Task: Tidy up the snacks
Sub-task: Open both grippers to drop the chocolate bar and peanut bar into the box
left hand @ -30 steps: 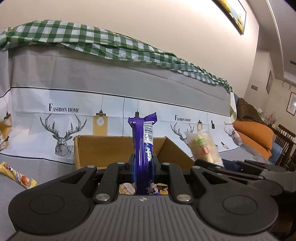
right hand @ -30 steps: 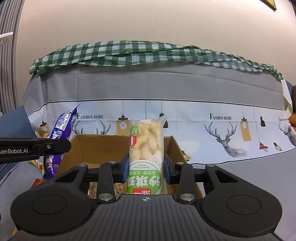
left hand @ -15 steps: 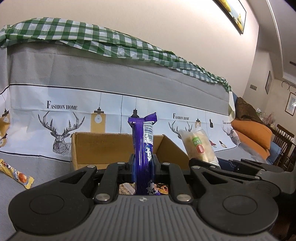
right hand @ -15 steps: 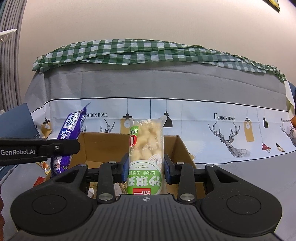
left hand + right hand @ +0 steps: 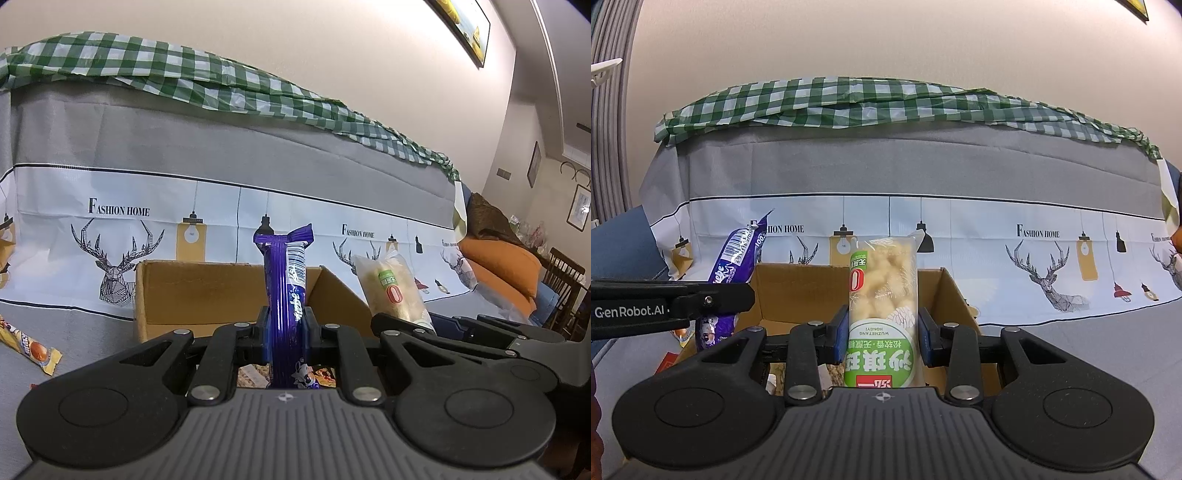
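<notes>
Snacks stand upright, clamped: purple packet (image 5: 286, 295) in left gripper (image 5: 286, 326), green-labelled packet (image 5: 882, 314) in right gripper (image 5: 882, 332).

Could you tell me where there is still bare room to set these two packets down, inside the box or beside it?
The grey cover right of the cardboard box lies bare. Left of the box, open cover runs to the yellow packet. The box floor behind each pair of tongs already holds snacks; how full is hidden. Between the purple packet and the green-label packet is crowded.
</notes>
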{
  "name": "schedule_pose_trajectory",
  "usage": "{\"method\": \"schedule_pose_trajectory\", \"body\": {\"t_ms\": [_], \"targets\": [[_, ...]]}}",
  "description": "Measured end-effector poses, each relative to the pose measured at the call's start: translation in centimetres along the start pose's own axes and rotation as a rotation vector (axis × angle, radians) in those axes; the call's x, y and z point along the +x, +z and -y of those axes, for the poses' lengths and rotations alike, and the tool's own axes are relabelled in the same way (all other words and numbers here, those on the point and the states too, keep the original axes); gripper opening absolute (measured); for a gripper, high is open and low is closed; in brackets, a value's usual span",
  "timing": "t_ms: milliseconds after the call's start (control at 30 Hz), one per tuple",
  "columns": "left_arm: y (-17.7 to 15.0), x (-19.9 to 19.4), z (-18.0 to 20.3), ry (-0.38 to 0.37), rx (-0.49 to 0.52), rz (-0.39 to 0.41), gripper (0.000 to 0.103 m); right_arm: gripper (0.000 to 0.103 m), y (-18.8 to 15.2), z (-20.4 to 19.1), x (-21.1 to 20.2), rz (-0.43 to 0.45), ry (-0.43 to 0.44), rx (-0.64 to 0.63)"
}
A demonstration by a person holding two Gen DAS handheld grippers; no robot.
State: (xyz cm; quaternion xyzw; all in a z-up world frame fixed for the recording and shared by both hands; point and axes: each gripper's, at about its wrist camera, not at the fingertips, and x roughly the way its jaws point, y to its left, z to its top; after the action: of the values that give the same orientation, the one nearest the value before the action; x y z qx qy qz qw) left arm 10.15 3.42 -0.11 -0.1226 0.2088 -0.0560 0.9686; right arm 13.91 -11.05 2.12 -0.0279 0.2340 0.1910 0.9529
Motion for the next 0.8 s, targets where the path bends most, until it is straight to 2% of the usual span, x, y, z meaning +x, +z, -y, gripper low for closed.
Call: {"method": "schedule_pose_trajectory", "body": {"t_ms": [533,633,700,733,800], "targets": [[0.0,-0.01,-0.04,-0.019,-0.024,0.012,0.016,0.038,-0.14,-0.09,0.02,0.0,-0.011,0.001],[0.13,0.11,-0.08,-0.041,-0.032,0.006,0.017,0.038,-0.12,-0.19,0.06,0.0,-0.01,-0.001],[0.16,0.42,0.12,-0.071,-0.027,-0.019,0.031,0.038,-0.13,-0.23,0.19,-0.008,-0.009,-0.001],[0.1,0.34,0.37,-0.055,-0.012,-0.01,0.045,0.039,-0.11,-0.25,0.21,-0.006,-0.014,-0.001],[0.1,0.06,0.75,-0.023,0.025,0.017,0.048,0.054,-0.07,-0.32,0.13,0.006,-0.039,-0.006]]}}
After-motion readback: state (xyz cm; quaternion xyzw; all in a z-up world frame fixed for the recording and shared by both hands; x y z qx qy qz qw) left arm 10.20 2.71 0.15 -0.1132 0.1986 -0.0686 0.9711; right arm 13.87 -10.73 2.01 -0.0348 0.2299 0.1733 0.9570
